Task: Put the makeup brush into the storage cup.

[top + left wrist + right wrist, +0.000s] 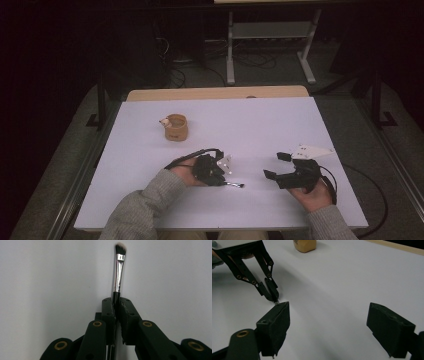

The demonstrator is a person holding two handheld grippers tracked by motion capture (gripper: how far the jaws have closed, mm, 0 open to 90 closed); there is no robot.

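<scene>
**Left gripper clamps a small brush**

The left gripper point(116, 307) has its black jaws pressed together on the dark handle of a slim makeup brush point(118, 272) with a silver metal ferrule and dark bristles, low over the white table point(260, 125). The right gripper point(328, 327) rests near it, its jaws wide apart with nothing between them. A tan round cup point(175, 127) stands farther back on the table, well apart from both.

Setting: you work in a lab or recording room; white-topped bench point(280, 125), metal frame stand point(270, 35) and loose cables point(250, 60) on dark floor behind.
</scene>
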